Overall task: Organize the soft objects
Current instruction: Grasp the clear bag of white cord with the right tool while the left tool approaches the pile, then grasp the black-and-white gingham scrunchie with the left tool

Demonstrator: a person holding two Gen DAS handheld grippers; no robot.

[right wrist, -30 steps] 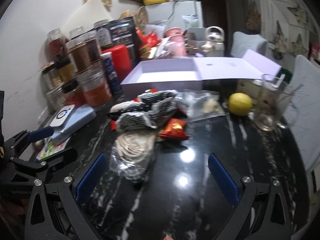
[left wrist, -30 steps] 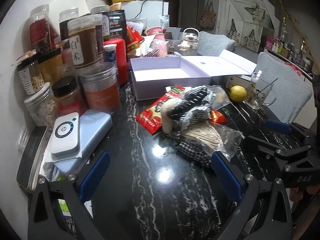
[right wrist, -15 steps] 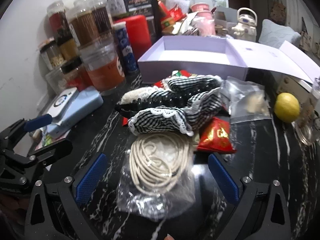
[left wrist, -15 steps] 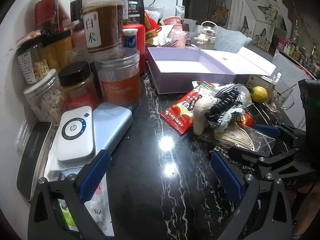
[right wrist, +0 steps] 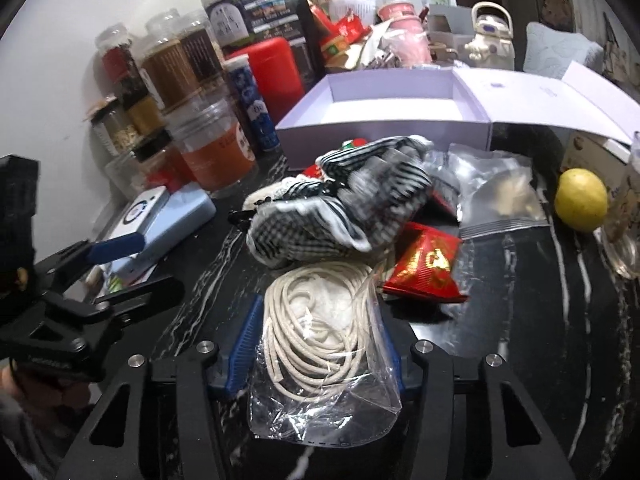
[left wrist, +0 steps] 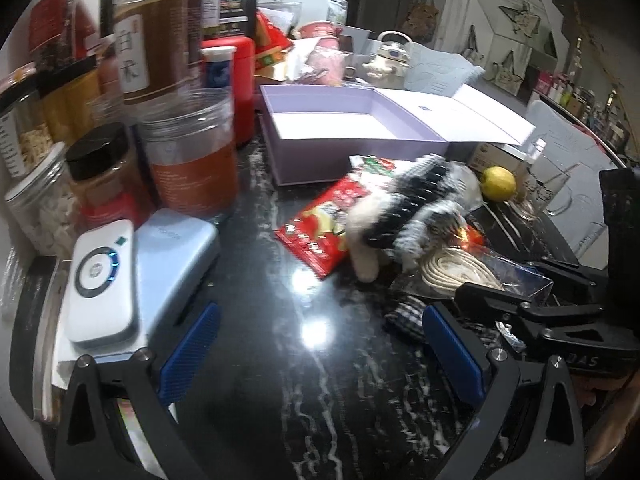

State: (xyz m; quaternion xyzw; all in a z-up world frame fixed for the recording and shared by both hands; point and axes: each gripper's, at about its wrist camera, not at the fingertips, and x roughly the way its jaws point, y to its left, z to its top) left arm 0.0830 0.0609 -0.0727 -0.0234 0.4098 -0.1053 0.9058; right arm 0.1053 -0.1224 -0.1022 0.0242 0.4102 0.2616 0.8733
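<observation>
A clear bag of coiled white rope [right wrist: 320, 320] lies on the black marble table, and my right gripper [right wrist: 316, 340] is shut on it from both sides. Behind it sit black-and-white checkered soft items [right wrist: 344, 208] on red snack packets [right wrist: 428, 264]. An open lilac box [right wrist: 384, 128] stands behind the pile. In the left wrist view the rope bag [left wrist: 460, 276], checkered pile [left wrist: 416, 208] and box [left wrist: 352, 136] show at right. My left gripper [left wrist: 320, 344] is open and empty over bare table, left of the pile.
Jars and bottles [left wrist: 188, 136] crowd the left wall. A white device on a blue case [left wrist: 104, 272] lies at the left. A lemon [right wrist: 580, 200] and a glass mug [right wrist: 624, 224] stand at the right. A clear zip bag [right wrist: 500, 196] lies beside the pile.
My right gripper moved forward and closed on the rope bag. My left gripper moved forward along the left side of the table and stayed open.
</observation>
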